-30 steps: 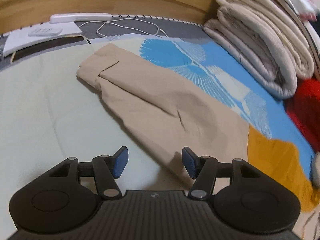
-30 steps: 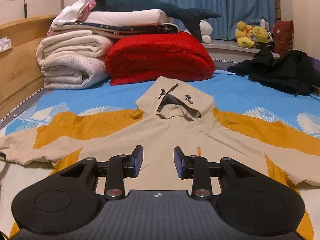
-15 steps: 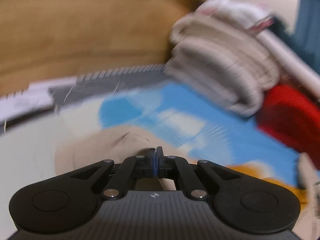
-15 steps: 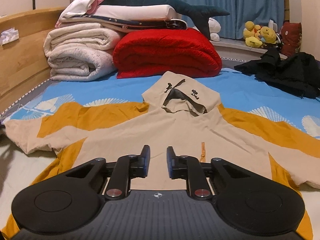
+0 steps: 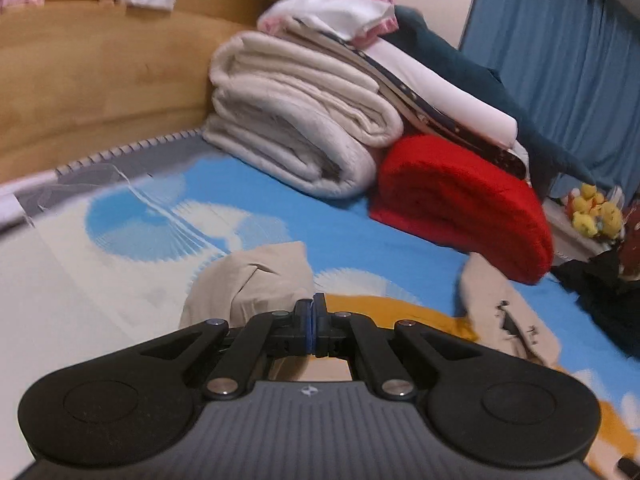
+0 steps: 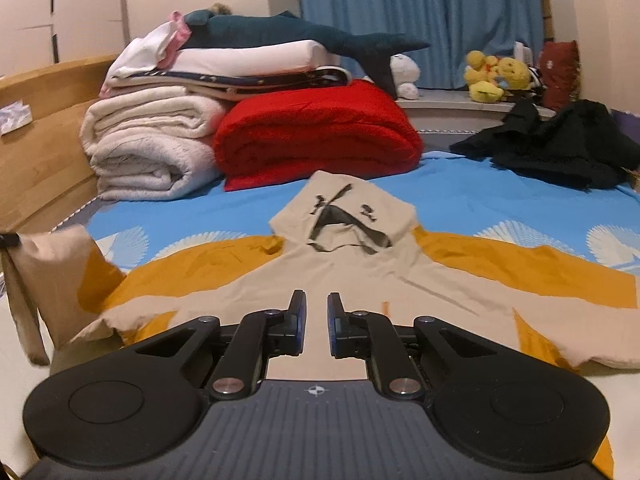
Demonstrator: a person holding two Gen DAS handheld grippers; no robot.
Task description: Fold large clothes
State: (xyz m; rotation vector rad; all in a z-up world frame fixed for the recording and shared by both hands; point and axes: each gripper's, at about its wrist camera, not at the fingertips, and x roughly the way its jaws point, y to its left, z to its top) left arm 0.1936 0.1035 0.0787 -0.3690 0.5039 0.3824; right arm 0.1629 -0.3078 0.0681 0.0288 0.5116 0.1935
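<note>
A beige and mustard hooded jacket (image 6: 320, 280) lies spread face up on the bed, hood (image 6: 344, 216) toward the far side. My left gripper (image 5: 313, 320) is shut on the jacket's beige left sleeve (image 5: 256, 280) and holds its end lifted off the bed; the raised sleeve (image 6: 48, 276) shows at the left edge of the right wrist view. My right gripper (image 6: 316, 320) hovers over the jacket's lower front, jaws slightly apart and empty.
Folded white blankets (image 6: 152, 152) and a red blanket (image 6: 316, 132) are stacked at the far side with a plush shark (image 6: 296, 36) on top. A black garment (image 6: 560, 148) lies far right. A wooden headboard (image 5: 100, 92) runs along the left.
My left gripper closed on the sleeve and lifted it, swinging toward the jacket's middle. My right gripper narrowed its jaws and stayed over the jacket's front.
</note>
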